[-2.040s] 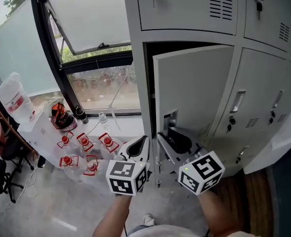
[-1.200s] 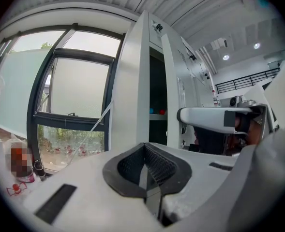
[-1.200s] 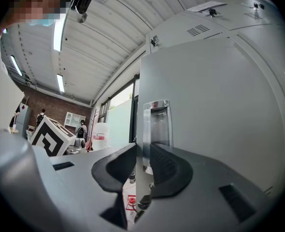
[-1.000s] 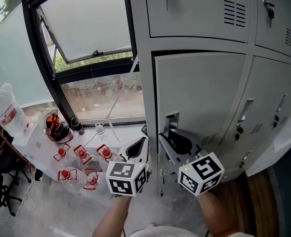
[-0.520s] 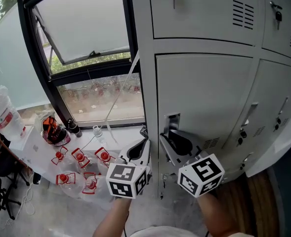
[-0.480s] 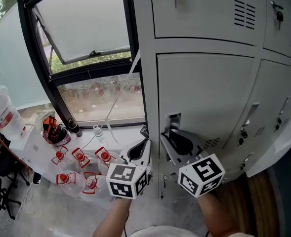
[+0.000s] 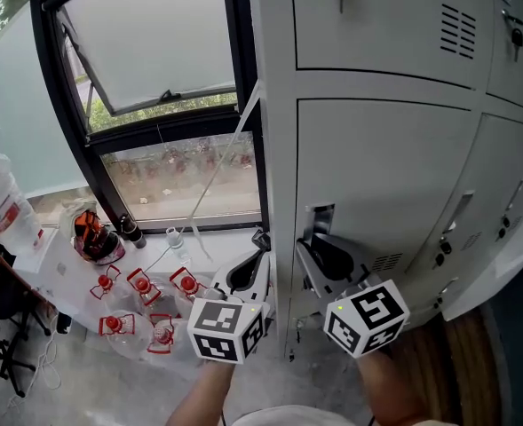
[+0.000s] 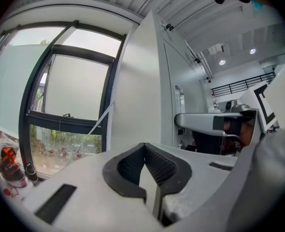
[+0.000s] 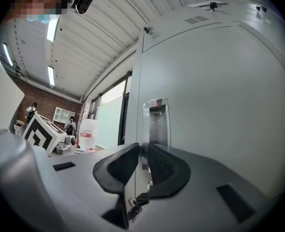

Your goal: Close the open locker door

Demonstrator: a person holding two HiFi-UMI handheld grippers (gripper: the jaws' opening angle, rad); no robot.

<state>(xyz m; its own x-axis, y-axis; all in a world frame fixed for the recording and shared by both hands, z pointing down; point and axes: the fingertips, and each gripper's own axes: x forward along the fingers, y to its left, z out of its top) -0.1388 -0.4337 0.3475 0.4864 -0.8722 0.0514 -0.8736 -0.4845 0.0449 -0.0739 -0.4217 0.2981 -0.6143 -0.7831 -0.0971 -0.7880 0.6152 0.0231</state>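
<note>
At the left end of the locker bank, the locker door [image 7: 385, 176] lies all but flush in its frame; the right hand-held gripper [image 9: 143, 151] points at its recessed handle [image 9: 156, 122], its jaws having just been closing to a narrow slit with nothing pinched between them; the left hand-held gripper [image 8: 144, 146] hangs beside the cabinet's side, jaws together and empty. To finish well, I judge, press squarely beside the handle until the latch seats, clear of the hanging keys [image 9: 132, 206]; a glancing push might let the door spring back.
</note>
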